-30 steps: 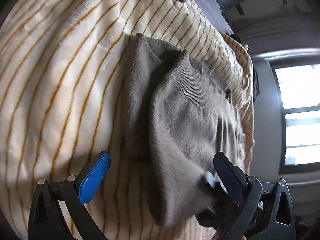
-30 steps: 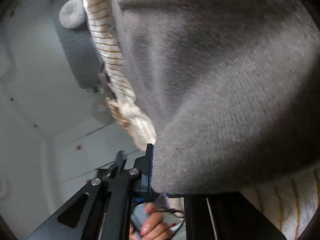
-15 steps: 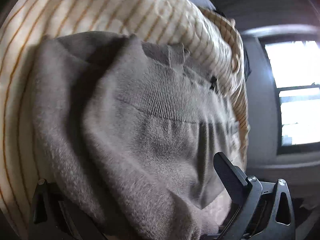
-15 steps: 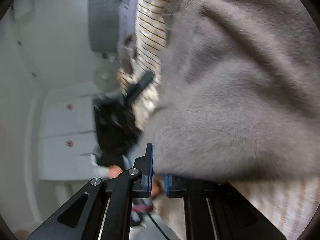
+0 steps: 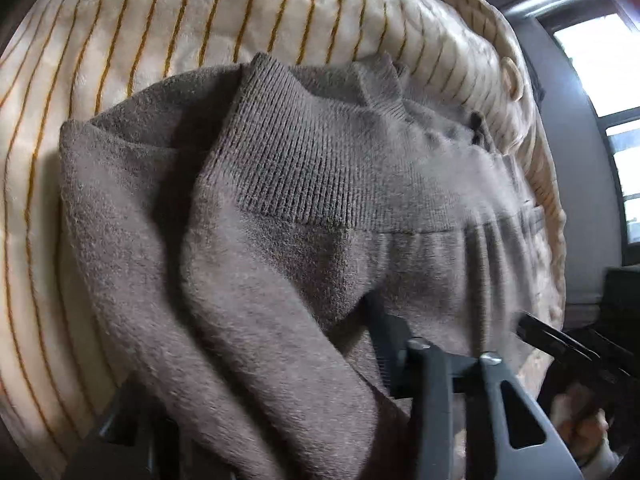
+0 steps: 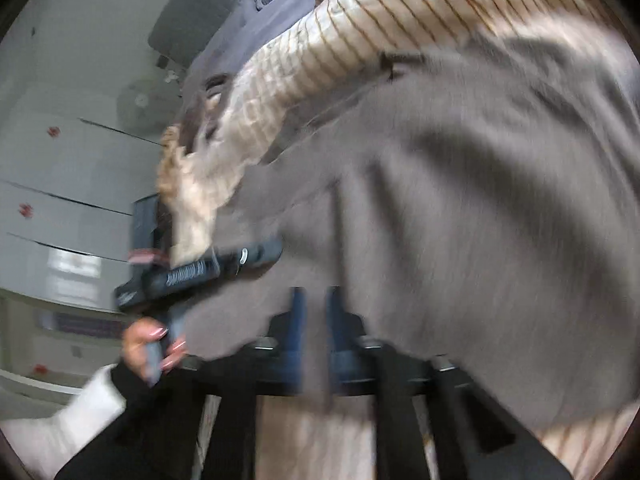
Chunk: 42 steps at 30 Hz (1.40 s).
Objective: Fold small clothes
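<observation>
A grey-brown knitted garment lies bunched on a cream bedspread with orange stripes, its ribbed hem turned up. My left gripper is closing on a thick fold of it. One dark finger digs into the knit and the other is buried under the fabric. In the blurred right wrist view my right gripper is shut on the garment near its edge, blue pads close together with cloth between them. The left gripper shows there at the cloth's left edge, and the right gripper appears low right in the left wrist view.
The bedspread's edge hangs down beside the garment. A grey headboard and white drawers stand behind it. A bright window is at the right. A hand with a dark and white sleeve grips the left handle.
The left gripper moved in over the garment and its jaws closed from wide open onto a fold. The right gripper rose and rolled, carrying the garment's edge with it.
</observation>
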{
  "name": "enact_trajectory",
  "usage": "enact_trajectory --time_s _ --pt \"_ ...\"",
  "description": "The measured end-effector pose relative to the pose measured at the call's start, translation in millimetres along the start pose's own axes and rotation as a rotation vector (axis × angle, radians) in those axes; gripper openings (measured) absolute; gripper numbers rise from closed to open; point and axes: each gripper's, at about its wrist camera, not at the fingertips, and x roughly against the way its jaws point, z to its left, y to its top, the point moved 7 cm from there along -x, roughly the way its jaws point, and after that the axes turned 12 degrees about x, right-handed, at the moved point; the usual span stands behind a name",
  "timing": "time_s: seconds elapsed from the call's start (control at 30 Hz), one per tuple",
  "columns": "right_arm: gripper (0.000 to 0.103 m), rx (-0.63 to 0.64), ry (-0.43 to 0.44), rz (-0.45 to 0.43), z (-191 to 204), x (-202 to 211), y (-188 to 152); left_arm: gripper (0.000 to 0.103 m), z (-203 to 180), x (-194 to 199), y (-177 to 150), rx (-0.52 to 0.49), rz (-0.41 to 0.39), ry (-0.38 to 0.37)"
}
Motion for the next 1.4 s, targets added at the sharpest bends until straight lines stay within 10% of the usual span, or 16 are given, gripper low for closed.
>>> enact_trajectory --time_s 0.2,0.43,0.87,1.0,1.4 --pt "0.004 0.024 -0.065 0.096 -27 -51 -12 0.016 -24 34 0 0.015 -0.047 -0.135" --pt "0.003 0.005 0.019 0.07 -42 -27 -22 0.016 -131 53 -4 -0.194 -0.069 -0.162" --pt "0.007 -0.23 0.083 -0.153 -152 111 -42 0.017 -300 -54 -36 -0.5 -0.018 0.117" --pt "0.007 -0.309 0.125 -0.163 -194 129 -60 0.051 -304 -102 -50 -0.473 0.027 0.153" --pt "0.007 -0.396 0.24 -0.18 -226 143 -92 0.072 -347 -59 -69 -0.638 -0.133 0.021"
